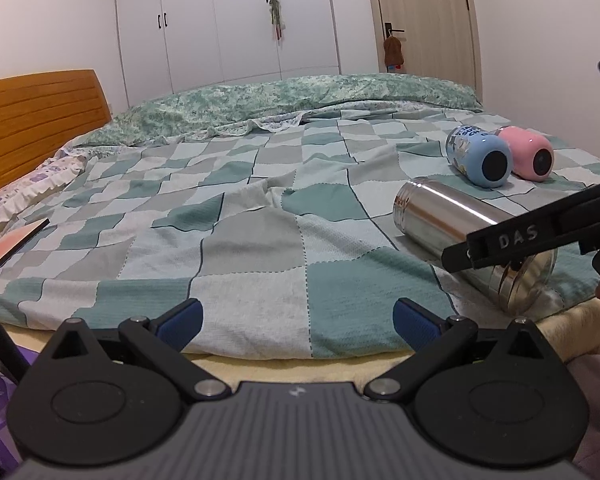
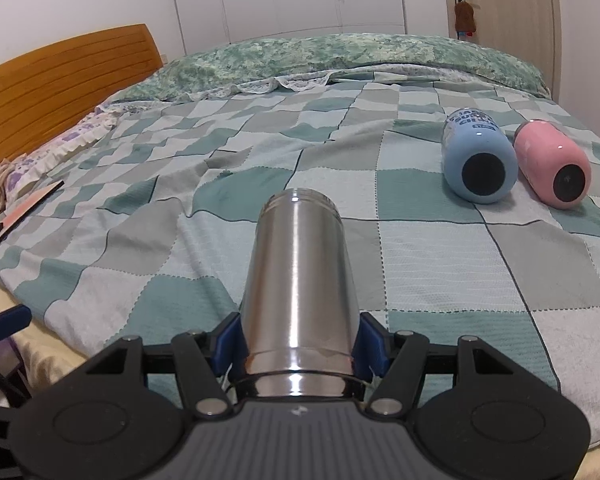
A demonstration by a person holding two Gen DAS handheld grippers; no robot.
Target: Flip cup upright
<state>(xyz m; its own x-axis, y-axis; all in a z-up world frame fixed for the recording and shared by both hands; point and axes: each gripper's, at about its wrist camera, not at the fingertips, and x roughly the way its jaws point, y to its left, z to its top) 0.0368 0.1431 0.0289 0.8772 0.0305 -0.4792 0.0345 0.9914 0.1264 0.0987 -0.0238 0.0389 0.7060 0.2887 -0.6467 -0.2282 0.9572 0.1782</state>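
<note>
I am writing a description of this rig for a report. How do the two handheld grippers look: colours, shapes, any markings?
Both look alike. The left gripper has a grey ribbed body with a small pale logo, black linkage arms with silver pivot pins, round black discs at each side, and blue ribbed pads on its jaws. The right gripper has the same parts; seen from the left camera, its black side carries raised letters "DAS". No cables or sleeves show.

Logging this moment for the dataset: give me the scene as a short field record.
surface: bed with checked blanket
target: steel cup, lying on its side
right hand-held gripper: blue pads against both sides of the steel cup near its base
left hand-held gripper: open, holding nothing
other cups: blue cup and pink cup, both lying side by side
upright cups: none
</note>
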